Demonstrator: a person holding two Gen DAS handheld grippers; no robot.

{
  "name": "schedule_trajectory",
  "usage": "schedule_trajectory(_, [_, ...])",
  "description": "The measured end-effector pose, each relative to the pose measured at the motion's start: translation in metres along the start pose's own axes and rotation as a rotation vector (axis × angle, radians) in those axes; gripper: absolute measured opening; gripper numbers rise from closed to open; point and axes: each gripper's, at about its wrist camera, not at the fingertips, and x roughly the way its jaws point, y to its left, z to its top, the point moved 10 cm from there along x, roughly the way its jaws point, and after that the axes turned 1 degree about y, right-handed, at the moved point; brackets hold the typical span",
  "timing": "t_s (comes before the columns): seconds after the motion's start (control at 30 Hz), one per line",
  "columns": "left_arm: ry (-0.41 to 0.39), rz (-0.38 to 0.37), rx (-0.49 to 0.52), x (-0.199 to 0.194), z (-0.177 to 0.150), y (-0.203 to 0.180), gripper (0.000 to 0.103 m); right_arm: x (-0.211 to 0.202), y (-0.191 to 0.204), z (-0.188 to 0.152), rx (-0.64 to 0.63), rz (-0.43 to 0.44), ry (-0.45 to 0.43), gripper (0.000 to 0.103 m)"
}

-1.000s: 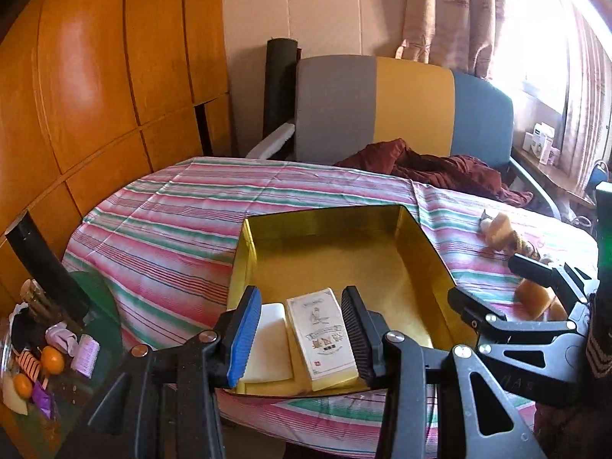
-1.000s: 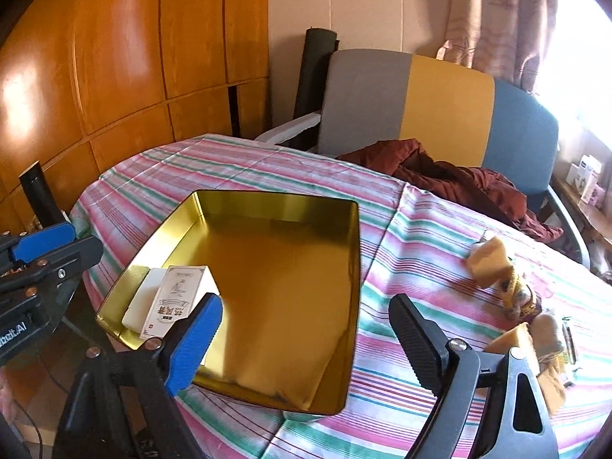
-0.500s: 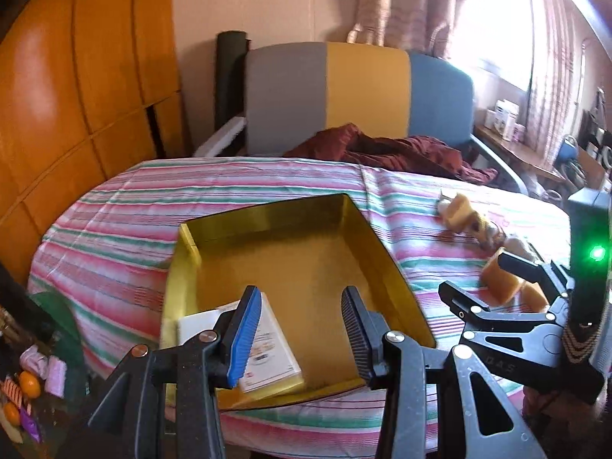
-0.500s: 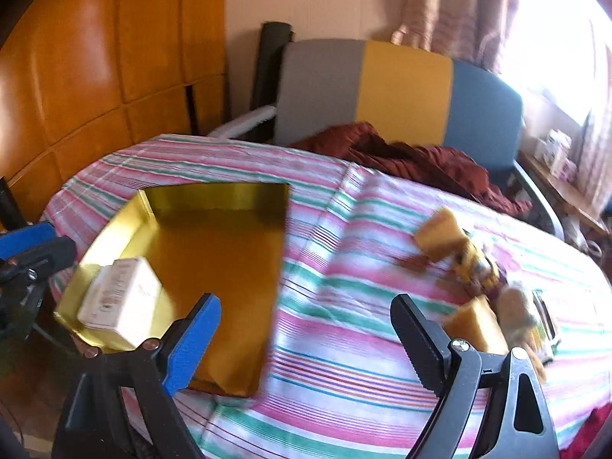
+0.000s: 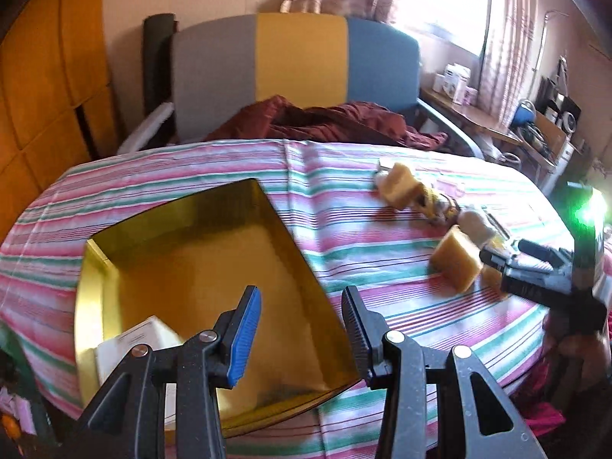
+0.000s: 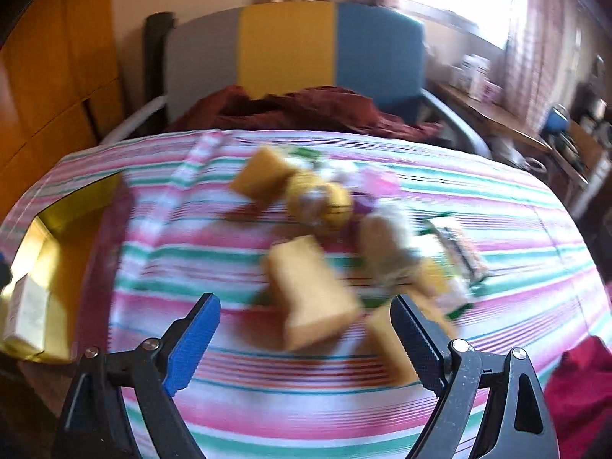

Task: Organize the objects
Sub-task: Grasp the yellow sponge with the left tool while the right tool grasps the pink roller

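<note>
Left wrist view. Left tongs (image 5: 302, 329): jaws parted to a moderate gap, nothing between them, hanging above the near right corner of the gold tray (image 5: 90, 306). Tray: shallow, rectangular, lying on the striped cloth (image 5: 344, 199) that covers the surface, long axis running from near left to far right; near edge partly hidden behind the tongs. White box (image 5: 141, 342): lies flat in the tray's near left corner, mostly covered by the left jaw arm; printing on its top too small to read. Yellow sponge block (image 5: 457, 264): on the cloth right of the tray, well apart from it. Second sponge block (image 5: 397, 185): farther back, touching a small heap of wrapped items (image 5: 440, 206), hard to make out. Right tongs (image 5: 508, 256): enter from the right edge, tips just beside the nearer block; a green light glows on their body. Chair (image 5: 298, 57) with grey, yellow and blue panels behind the surface, dark red cloth (image 5: 329, 122) over its seat.

Right wrist view. Heavily blurred. Right tongs (image 6: 306, 329): jaws spread wide, holding nothing; the nearer sponge block lies just ahead between them, long axis slanting from far left to near right. Another yellow block (image 6: 386, 340) sits against the right jaw, partly hidden. Packets (image 6: 455, 248) to the right carry print that cannot be read. Tray at the left edge, cut off by the frame, the white box in its near corner.
</note>
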Motion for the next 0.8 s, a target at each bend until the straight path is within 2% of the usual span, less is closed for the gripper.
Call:
schedule_trajectory(0.23, [0.033, -0.071, 0.024, 0.024, 0.023, -0.029, 0.044, 0.024, -0.061, 0.042, 0.134, 0.019, 0.015, 0.090])
schedule_trajectory(0.43, [0.082, -0.150, -0.001, 0.051, 0.047, -0.051, 0.044, 0.068, -0.084, 0.078, 0.189, 0.035, 0.046, 0.081])
schedule_trajectory(0.57, [0.117, -0.203, -0.025, 0.074, 0.064, -0.068, 0.045, 0.105, -0.082, 0.096, 0.215, 0.065, 0.097, 0.076])
schedule_trajectory(0.67, [0.146, -0.255, -0.062, 0.094, 0.076, -0.081, 0.053, 0.127, -0.077, 0.103, 0.207, 0.091, 0.130, 0.076])
schedule_trajectory(0.73, [0.162, -0.290, -0.089, 0.105, 0.083, -0.089, 0.064, 0.140, -0.075, 0.105, 0.194, 0.103, 0.159, 0.076])
schedule_trajectory(0.8, [0.161, -0.314, -0.106, 0.116, 0.091, -0.094, 0.070, 0.151, -0.074, 0.106, 0.179, 0.111, 0.179, 0.074])
